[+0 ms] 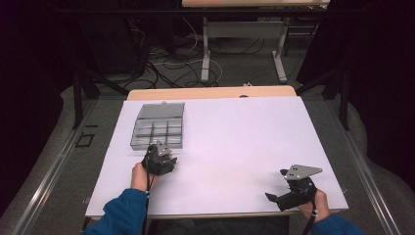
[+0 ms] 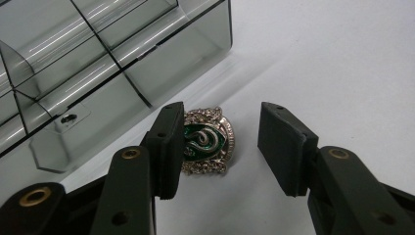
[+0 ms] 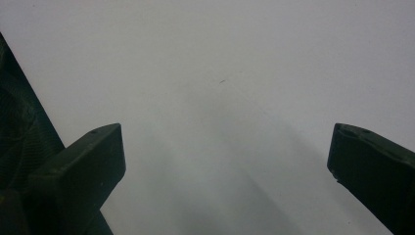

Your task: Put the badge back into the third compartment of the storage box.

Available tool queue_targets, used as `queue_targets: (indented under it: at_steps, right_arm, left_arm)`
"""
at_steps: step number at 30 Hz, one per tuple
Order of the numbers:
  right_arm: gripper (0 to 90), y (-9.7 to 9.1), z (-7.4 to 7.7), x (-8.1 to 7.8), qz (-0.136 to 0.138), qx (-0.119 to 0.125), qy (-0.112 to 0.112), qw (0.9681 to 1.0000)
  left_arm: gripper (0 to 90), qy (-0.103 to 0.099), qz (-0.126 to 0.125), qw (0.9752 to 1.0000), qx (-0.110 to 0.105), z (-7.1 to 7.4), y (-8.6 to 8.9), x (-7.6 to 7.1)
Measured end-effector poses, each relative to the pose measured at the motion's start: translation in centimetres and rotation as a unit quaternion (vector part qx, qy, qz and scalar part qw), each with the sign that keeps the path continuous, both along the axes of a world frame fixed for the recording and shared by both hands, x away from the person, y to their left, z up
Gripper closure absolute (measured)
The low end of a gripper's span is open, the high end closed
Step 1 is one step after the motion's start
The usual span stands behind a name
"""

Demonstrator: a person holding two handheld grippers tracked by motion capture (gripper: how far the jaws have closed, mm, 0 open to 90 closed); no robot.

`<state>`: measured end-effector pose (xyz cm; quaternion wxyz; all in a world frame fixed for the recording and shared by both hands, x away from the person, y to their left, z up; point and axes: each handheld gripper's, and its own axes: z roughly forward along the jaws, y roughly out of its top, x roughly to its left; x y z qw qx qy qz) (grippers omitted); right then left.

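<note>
Two grippers' jaws open, left gripper straddling badge, left edge jaw-hidden, right gripper empty.

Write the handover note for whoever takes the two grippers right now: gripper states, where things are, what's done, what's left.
Left gripper: open, jaws down at the table, straddling the badge; one jaw is at its edge, but no grip yet.
Right gripper: open, holding nothing, over bare white table at the near right.
Badge: silver crest with a green snake centre, flat on the table just outside the near wall of the clear compartment box.
Box: lid open; the compartments in view look empty.
Done: left gripper lined up on the badge.
Left: probably close on the badge, lift it and drop it into a compartment.
</note>
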<state>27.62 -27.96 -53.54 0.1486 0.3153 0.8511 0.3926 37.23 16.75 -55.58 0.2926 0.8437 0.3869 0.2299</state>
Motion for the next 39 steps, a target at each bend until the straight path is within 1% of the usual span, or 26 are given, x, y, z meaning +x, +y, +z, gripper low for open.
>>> queue_targets:
  at_steps: [1, 3, 4, 6, 7, 9, 10, 12, 15, 16, 18, 19, 20, 21, 24, 25, 26, 27, 29, 31, 34, 35, 36, 37, 38, 39]
  right_arm:
    - [0.4, 0.0, 0.0, 0.0, 0.000, 0.000, 0.000, 1.0000]
    - [0.3, 0.0, 0.0, 0.0, -0.002, 0.000, 0.001, 1.0000]
    - [0.3, 0.0, 0.0, 0.0, -0.002, 0.000, 0.001, 1.0000]
    - [0.4, 0.0, 0.0, 0.0, -0.002, 0.000, 0.001, 1.0000]
    - [0.4, 0.0, 0.0, 0.0, -0.003, 0.001, -0.002, 1.0000]
    - [0.4, 0.0, 0.0, -0.1, -0.004, 0.002, 0.000, 1.0000]
    - [0.4, 0.0, 0.0, 0.0, -0.004, 0.003, 0.001, 1.0000]
    - [0.3, 0.1, -0.1, 0.0, -0.003, 0.003, 0.002, 1.0000]
    - [0.4, 0.0, 0.0, 0.0, -0.003, 0.001, 0.003, 1.0000]
    - [0.3, 0.0, 0.0, -0.1, -0.003, 0.001, 0.003, 1.0000]
    - [0.3, 0.0, 0.0, -0.1, -0.005, 0.000, 0.003, 1.0000]
    - [0.3, 0.0, 0.1, -0.1, -0.003, -0.005, 0.004, 1.0000]
    - [0.3, 0.1, 0.0, 0.0, -0.002, -0.002, -0.001, 1.0000]
    - [0.3, 0.1, 0.0, 0.0, -0.004, 0.000, 0.003, 1.0000]
    - [0.4, 0.1, -0.1, 0.0, -0.004, 0.002, 0.000, 1.0000]
    - [0.4, 0.1, 0.0, 0.0, -0.004, -0.001, 0.003, 1.0000]
    - [0.3, 0.1, 0.0, 0.0, -0.005, 0.000, 0.002, 1.0000]
    - [0.3, 0.1, 0.0, 0.0, -0.003, -0.001, 0.006, 1.0000]
    - [0.3, 0.1, 0.0, 0.0, -0.003, -0.001, 0.006, 1.0000]
    - [0.3, 0.1, -0.1, 0.0, -0.007, 0.003, 0.000, 1.0000]
    - [0.3, 0.1, -0.1, 0.0, -0.005, 0.003, 0.003, 1.0000]
    - [0.3, 0.1, -0.1, 0.0, -0.006, 0.004, 0.003, 1.0000]
    - [0.3, 0.0, -0.1, 0.1, -0.002, 0.002, -0.001, 1.0000]
    - [0.3, 0.1, -0.1, 0.0, -0.008, 0.005, 0.000, 1.0000]
    - [0.3, 0.1, -0.1, 0.0, -0.004, 0.003, 0.003, 1.0000]
    - [0.3, 0.1, -0.1, 0.0, -0.005, 0.003, 0.003, 1.0000]
  left_arm:
    - [53.1, 0.003, 0.000, 1.0000, 0.002, 0.0, 0.0, 0.1]
    - [53.3, 0.002, 0.001, 1.0000, 0.001, -0.1, 0.1, 0.2]
    - [53.7, 0.009, 0.003, 0.9999, 0.005, 0.0, 0.1, 0.2]
    - [54.3, 0.005, 0.000, 1.0000, 0.007, 0.0, 0.0, 0.3]
    - [55.4, -0.001, 0.001, 1.0000, 0.005, -0.1, 0.0, 0.3]
    - [56.4, -0.003, 0.001, 1.0000, 0.008, -0.1, 0.1, 0.3]
    - [57.7, 0.000, 0.000, 0.9999, 0.013, 0.0, 0.1, 0.3]
    - [60.8, -0.003, 0.000, 0.9999, 0.016, 0.0, 0.1, 0.3]
    - [64.7, -0.011, 0.002, 0.9997, 0.023, -0.1, 0.1, 0.3]
    - [66.3, -0.007, 0.001, 0.9995, 0.030, 0.0, 0.1, 0.3]
    - [67.4, -0.013, -0.001, 0.9993, 0.036, 0.0, -0.1, 0.2]
    - [67.9, -0.014, -0.001, 0.9990, 0.044, 0.0, -0.1, 0.2]
    - [68.2, -0.016, -0.005, 0.9987, 0.048, 0.0, -0.2, 0.2]
    - [68.6, -0.015, -0.007, 0.9984, 0.054, 0.1, -0.2, 0.1]
    - [69.1, -0.019, -0.009, 0.9981, 0.058, 0.1, -0.2, 0.0]
    - [69.3, -0.020, -0.010, 0.9978, 0.062, 0.1, -0.3, 0.0]
    - [70.1, -0.028, -0.011, 0.9974, 0.065, 0.2, -0.3, -0.1]
    - [71.8, -0.030, -0.012, 0.9971, 0.069, 0.3, -0.3, -0.2]
    - [75.4, -0.040, -0.013, 0.9966, 0.071, 0.5, -0.3, -0.3]
    - [76.4, -0.036, -0.015, 0.9966, 0.072, 0.5, -0.3, -0.3]
    - [77.5, -0.044, -0.013, 0.9962, 0.074, 0.6, -0.3, -0.4]
    - [78.1, -0.041, -0.012, 0.9960, 0.078, 0.7, -0.2, -0.5]
    - [78.9, -0.049, -0.012, 0.9955, 0.080, 0.7, -0.2, -0.5]
    - [79.7, -0.054, -0.009, 0.9954, 0.079, 0.8, -0.1, -0.5]
    - [80.5, -0.056, -0.007, 0.9951, 0.081, 0.9, -0.1, -0.6]
    - [81.5, -0.067, -0.004, 0.9940, 0.086, 0.9, 0.0, -0.6]
